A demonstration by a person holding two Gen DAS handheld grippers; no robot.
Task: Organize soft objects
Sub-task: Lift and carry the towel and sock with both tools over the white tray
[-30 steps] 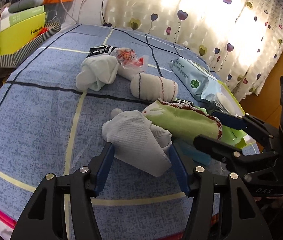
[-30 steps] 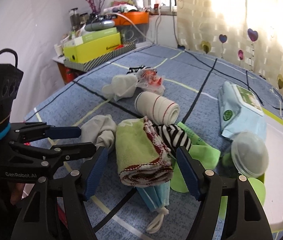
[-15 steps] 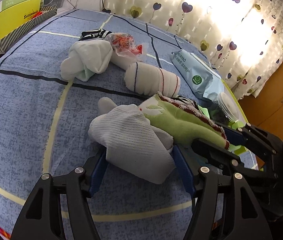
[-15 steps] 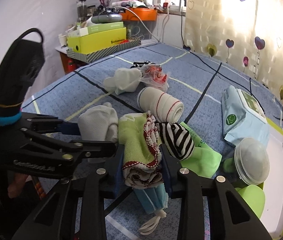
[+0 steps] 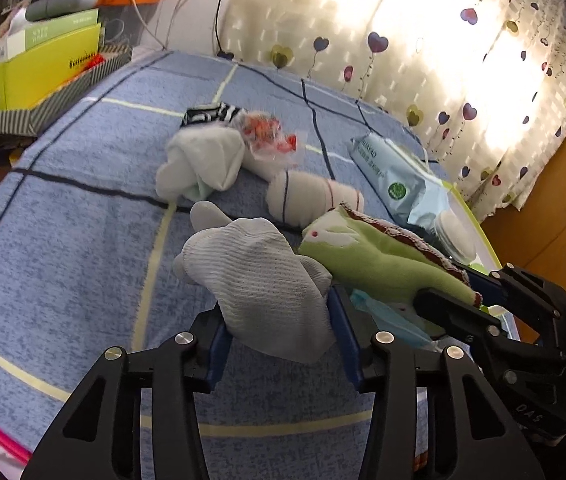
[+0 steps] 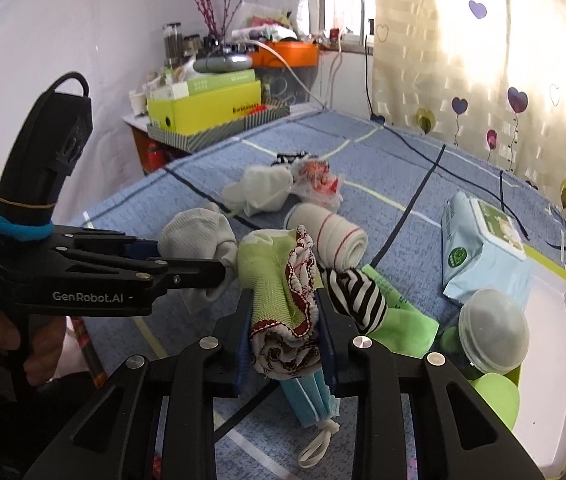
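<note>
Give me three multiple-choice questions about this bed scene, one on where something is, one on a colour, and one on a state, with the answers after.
1. Where does the blue face mask lie?
A. under the green towel
B. on the yellow box
C. on the wipes pack

2. What colour are the stripes on the rolled white sock?
A. green
B. red
C. yellow

3. What is the right tool doing?
A. standing empty
B. squeezing the green towel
C. squeezing the wipes pack

Answers: 1 A, the mask pokes out beneath the towel in the right wrist view. 2 B, thin red rings circle the roll. 3 B, the towel bunches between its closing pads, while the left tool closes around the grey sock.
</note>
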